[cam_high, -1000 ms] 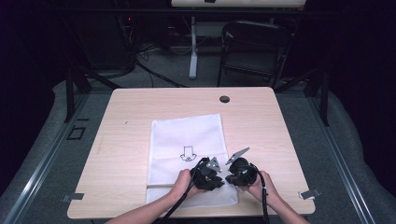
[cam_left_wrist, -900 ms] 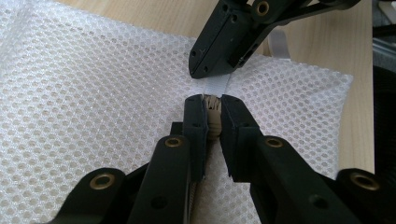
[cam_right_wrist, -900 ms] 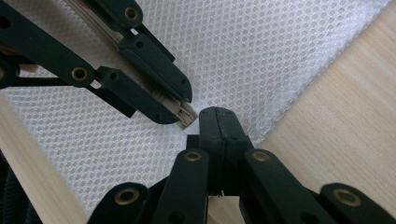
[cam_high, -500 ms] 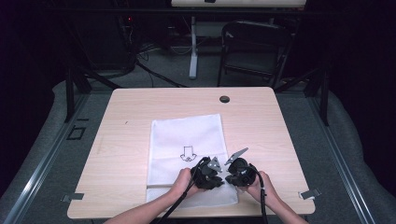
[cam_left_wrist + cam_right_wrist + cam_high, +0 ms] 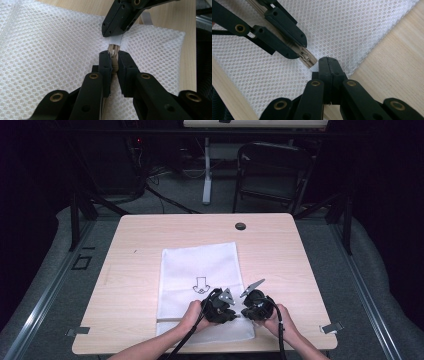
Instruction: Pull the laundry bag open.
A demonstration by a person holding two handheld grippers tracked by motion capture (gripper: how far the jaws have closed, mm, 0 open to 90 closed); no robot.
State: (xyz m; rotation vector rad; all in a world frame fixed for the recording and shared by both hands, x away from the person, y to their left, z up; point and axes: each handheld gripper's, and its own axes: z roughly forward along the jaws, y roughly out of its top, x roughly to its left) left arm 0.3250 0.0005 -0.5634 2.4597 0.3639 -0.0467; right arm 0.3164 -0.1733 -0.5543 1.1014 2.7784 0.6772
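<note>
Now both tongs, left (image 5: pixel 114 56) and right (image 5: pixel 328 61), pinch one mesh bag (image 5: pixel 200 270) (at its zipper (image 5: pixel 307 58)).

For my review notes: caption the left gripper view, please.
Left gripper pinches the mesh bag's zipper; right gripper grips its end.

The high view sits far up above the person's side and looks forward and down on the whole counter (image 5: pixel 150 235). The white mesh bag (image 5: pixel 200 270) lies toward 6 o'clock in it. The left gripper view rides on the left tongs (image 5: pixel 113 56) and looks along them, very close to the mesh. The right gripper view rides on the right tongs (image 5: pixel 327 62), just as close. All three views share the bag's zipper end, and each close view sees the other tongs.
</note>
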